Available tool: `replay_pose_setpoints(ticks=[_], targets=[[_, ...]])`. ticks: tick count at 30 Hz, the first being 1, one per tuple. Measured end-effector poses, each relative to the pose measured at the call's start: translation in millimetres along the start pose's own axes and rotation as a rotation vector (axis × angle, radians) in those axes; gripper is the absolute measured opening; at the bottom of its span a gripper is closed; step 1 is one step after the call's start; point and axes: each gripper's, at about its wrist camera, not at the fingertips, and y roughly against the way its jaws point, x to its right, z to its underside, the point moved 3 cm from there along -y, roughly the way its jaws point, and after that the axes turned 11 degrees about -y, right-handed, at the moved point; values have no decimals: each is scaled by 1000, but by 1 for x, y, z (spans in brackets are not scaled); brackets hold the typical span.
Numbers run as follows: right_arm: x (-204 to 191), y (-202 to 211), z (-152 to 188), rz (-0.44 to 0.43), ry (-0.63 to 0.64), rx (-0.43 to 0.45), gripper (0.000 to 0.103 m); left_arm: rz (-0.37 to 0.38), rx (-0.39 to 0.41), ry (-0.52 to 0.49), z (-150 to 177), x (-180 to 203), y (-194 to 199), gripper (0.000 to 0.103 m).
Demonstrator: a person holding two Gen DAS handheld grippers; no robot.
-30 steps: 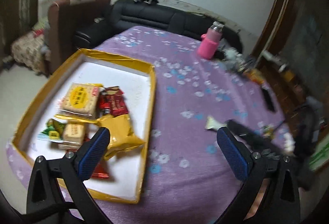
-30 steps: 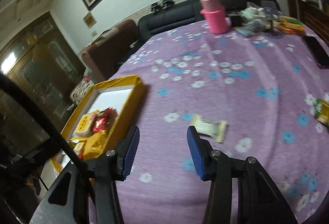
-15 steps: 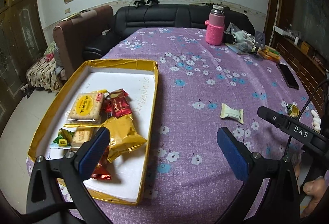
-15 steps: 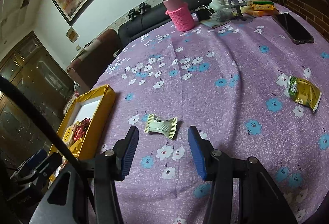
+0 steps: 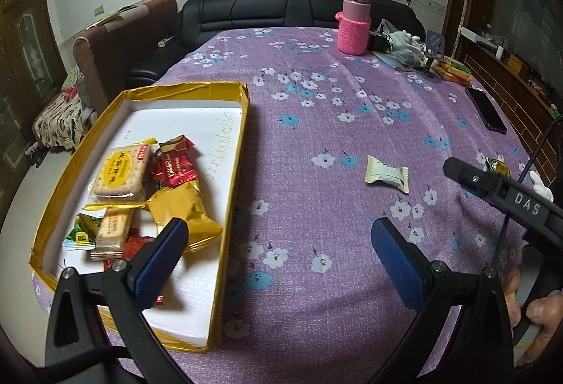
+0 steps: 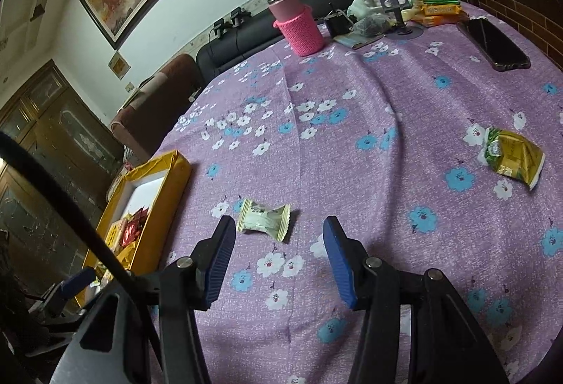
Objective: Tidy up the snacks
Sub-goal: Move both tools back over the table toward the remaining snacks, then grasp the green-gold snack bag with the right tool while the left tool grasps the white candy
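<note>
A gold-rimmed box [image 5: 233, 172] on the purple flowered tablecloth holds several snacks, among them a biscuit pack [image 5: 119, 172], a red candy [image 5: 176, 165] and a gold packet [image 5: 183, 208]. My left gripper [image 5: 278, 229] is open and empty, its left finger over the box's near corner. A pale green wrapped candy [image 6: 264, 220] lies on the cloth just at the tips of my right gripper [image 6: 279, 229]. Those jaws are opening, and the pads do not touch the candy. This candy [image 5: 387, 174] also shows in the left wrist view. A green-yellow packet [image 6: 512, 158] lies further right.
At the table's far side stand a pink-sleeved bottle [image 5: 353, 28], a phone stand and a heap of small items [image 6: 383, 11]. A dark phone [image 6: 496, 44] lies at the right. A black sofa [image 5: 264, 11] sits behind. A person's hand [image 5: 538, 310] grips the right tool.
Both views rolled level and steadied. My right gripper came down and over to the pale candy, which now lies at its tips. The left gripper stays open by the box.
</note>
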Motion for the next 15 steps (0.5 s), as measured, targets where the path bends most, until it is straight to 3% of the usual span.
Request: replay_pose_setpoints(ticks=[8,15], targets=[[27,17,-13,15,-56,41,52,35,-17,-19,-1,10,-6,103],[80,50,-43,105,-118,119,53,145,-21,-45,-1,31,-12,103]])
